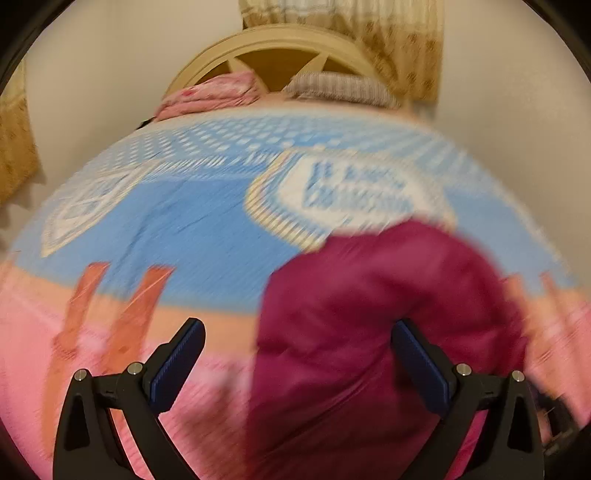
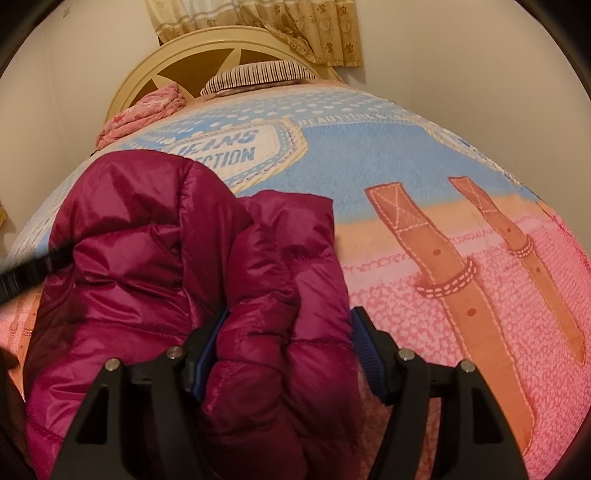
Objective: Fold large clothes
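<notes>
A magenta puffer jacket (image 2: 177, 266) lies bunched on the bed; it also shows blurred in the left wrist view (image 1: 369, 332). My right gripper (image 2: 290, 347) has its jaws around a thick fold of the jacket's near part, the blue pads (image 2: 364, 354) pressing it on both sides. My left gripper (image 1: 297, 365) is open, its fingers wide apart, with the jacket lying between and beyond them. The left view is motion-blurred. A dark blurred strip (image 2: 26, 275) crosses the left edge of the right wrist view.
The bed is covered by a blue and pink printed blanket (image 2: 424, 184). A pink folded quilt (image 2: 144, 114) and a striped pillow (image 2: 258, 75) lie by the cream headboard (image 2: 192, 48). Curtains (image 2: 295, 26) hang behind. White walls flank the bed.
</notes>
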`<state>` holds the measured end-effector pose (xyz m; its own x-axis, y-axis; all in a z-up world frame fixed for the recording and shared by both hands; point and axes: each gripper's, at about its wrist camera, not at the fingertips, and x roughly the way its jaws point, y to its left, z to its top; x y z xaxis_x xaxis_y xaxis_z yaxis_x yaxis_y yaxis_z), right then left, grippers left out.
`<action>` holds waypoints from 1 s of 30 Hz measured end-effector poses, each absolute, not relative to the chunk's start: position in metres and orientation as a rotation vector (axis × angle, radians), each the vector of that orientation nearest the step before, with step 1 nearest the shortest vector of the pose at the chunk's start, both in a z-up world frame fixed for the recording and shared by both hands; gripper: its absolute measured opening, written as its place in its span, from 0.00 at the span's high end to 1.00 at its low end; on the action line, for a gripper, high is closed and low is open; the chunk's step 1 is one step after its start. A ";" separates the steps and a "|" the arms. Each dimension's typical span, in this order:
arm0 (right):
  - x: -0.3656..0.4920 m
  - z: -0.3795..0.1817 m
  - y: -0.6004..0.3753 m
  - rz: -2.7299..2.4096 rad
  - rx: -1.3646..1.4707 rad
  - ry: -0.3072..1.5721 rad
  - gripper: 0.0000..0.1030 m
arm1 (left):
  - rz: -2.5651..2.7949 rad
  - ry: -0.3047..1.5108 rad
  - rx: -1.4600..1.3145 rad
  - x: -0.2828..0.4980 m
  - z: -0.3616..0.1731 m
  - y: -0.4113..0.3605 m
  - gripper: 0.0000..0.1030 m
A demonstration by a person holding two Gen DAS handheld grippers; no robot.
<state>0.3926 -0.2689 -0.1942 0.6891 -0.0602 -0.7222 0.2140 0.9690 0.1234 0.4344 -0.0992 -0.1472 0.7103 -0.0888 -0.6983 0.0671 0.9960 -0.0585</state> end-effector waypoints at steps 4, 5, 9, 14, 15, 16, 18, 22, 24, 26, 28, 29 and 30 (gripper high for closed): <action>0.393 -0.194 -0.269 -0.152 0.206 0.796 0.34 | -0.082 0.823 0.023 0.458 -0.156 -0.117 0.01; 0.392 -0.194 -0.270 -0.149 0.210 0.796 0.34 | -0.074 0.836 0.038 0.461 -0.163 -0.119 0.01; 0.392 -0.195 -0.272 -0.140 0.223 0.797 0.34 | -0.073 0.845 0.009 0.461 -0.177 -0.118 0.01; 0.394 -0.196 -0.273 -0.132 0.222 0.809 0.33 | -0.088 0.870 -0.024 0.464 -0.187 -0.112 0.01; 0.395 -0.197 -0.274 -0.130 0.225 0.813 0.32 | -0.091 0.873 -0.031 0.464 -0.188 -0.112 0.01; 0.395 -0.198 -0.275 -0.130 0.229 0.816 0.32 | -0.094 0.874 -0.036 0.464 -0.189 -0.111 0.01; 0.396 -0.198 -0.274 -0.131 0.229 0.820 0.31 | -0.096 0.876 -0.040 0.465 -0.190 -0.110 0.01; 0.396 -0.198 -0.273 -0.136 0.220 0.823 0.31 | -0.094 0.875 -0.036 0.464 -0.190 -0.110 0.01; 0.397 -0.198 -0.273 -0.135 0.219 0.825 0.31 | -0.090 0.873 -0.028 0.464 -0.191 -0.111 0.01; 0.398 -0.198 -0.274 -0.134 0.216 0.827 0.31 | -0.086 0.869 -0.021 0.464 -0.191 -0.112 0.01; 0.399 -0.198 -0.274 -0.137 0.212 0.828 0.31 | -0.085 0.868 -0.019 0.463 -0.191 -0.112 0.01; 0.399 -0.198 -0.273 -0.137 0.211 0.828 0.30 | -0.085 0.867 -0.019 0.464 -0.191 -0.112 0.01; 0.399 -0.198 -0.273 -0.138 0.209 0.828 0.30 | -0.086 0.867 -0.020 0.464 -0.191 -0.112 0.01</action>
<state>0.3989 -0.2733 -0.1979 0.6691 -0.0399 -0.7421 0.2025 0.9706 0.1304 0.4638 -0.1123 -0.1914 0.6438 -0.0835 -0.7606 0.0670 0.9964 -0.0527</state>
